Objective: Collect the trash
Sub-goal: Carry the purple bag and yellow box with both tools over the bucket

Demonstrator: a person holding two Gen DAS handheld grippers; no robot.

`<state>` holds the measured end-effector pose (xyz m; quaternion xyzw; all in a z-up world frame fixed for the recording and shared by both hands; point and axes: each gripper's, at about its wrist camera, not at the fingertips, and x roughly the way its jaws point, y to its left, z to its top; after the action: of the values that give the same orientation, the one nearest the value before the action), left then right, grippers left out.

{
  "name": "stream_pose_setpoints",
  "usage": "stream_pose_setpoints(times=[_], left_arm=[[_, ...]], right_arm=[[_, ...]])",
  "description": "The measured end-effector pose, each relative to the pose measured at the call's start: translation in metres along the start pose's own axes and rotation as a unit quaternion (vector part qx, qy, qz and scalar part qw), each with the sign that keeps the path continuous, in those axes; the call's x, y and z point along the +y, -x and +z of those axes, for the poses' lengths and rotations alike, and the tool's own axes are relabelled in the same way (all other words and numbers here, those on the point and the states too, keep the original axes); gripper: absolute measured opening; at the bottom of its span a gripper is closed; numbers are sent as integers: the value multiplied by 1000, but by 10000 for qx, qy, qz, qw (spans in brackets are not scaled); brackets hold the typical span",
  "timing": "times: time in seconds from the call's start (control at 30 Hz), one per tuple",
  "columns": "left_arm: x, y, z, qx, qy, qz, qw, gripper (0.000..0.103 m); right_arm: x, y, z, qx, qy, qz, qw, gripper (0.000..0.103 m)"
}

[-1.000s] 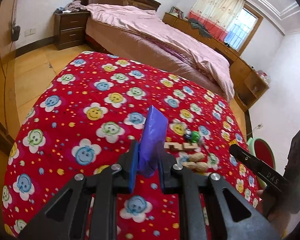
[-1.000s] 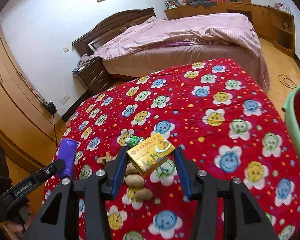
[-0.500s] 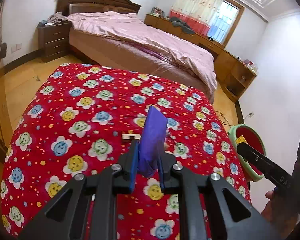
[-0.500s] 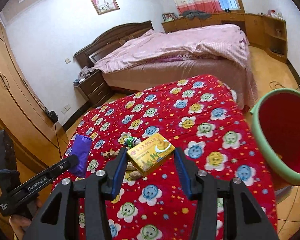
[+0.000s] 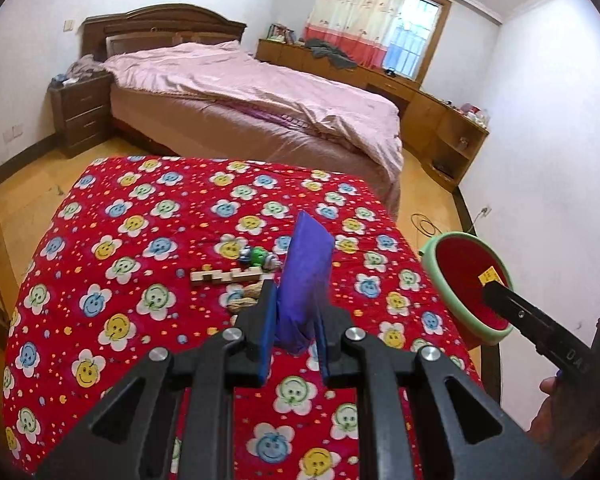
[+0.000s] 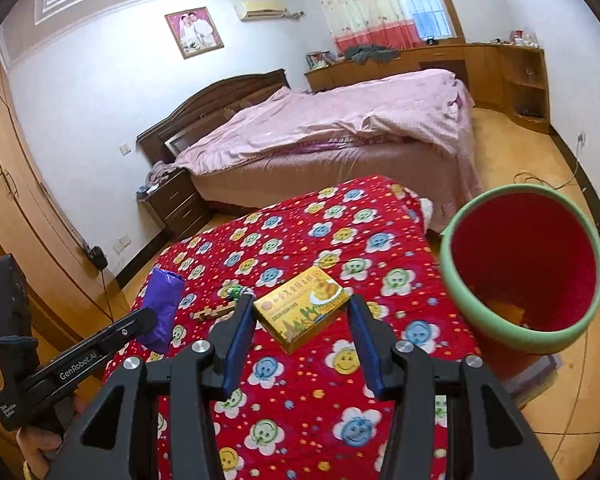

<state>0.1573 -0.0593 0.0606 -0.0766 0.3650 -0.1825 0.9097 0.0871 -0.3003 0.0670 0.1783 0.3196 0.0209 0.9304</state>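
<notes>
My left gripper (image 5: pixel 296 316) is shut on a purple wrapper (image 5: pixel 306 276) and holds it upright above the red flowered table (image 5: pixel 140 240). The wrapper also shows in the right wrist view (image 6: pixel 162 304). My right gripper (image 6: pixel 302 320) is shut on a yellow box (image 6: pixel 302 314), held above the table's right part. The red bin with a green rim (image 6: pixel 524 272) stands off the table's right edge; it also shows in the left wrist view (image 5: pixel 468 284), with the right gripper's tip over it.
On the table lie a wooden puzzle piece (image 5: pixel 224 276), a green toy (image 5: pixel 258 258) and peanuts (image 5: pixel 244 300). A pink bed (image 5: pixel 260 100) stands beyond, with a nightstand (image 5: pixel 84 112) and wooden cabinets (image 5: pixel 440 120). A cable (image 5: pixel 424 224) lies on the floor.
Both grippers have risen and pulled back with their loads. The right gripper has swung toward the bin, which has come into full view.
</notes>
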Motion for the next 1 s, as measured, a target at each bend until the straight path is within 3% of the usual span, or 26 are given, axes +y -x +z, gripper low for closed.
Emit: stream_pose_setpoints(times=[0.47, 1.0], left_arm=[[-70, -6, 7, 25, -654, -454, 9968, 17], [-174, -78, 10, 435, -1368, -1073, 9838, 17]], right_arm=[[-51, 46, 4, -446, -356, -444, 9974, 50], [-143, 57, 9, -550, -965, -1065, 9881, 50]])
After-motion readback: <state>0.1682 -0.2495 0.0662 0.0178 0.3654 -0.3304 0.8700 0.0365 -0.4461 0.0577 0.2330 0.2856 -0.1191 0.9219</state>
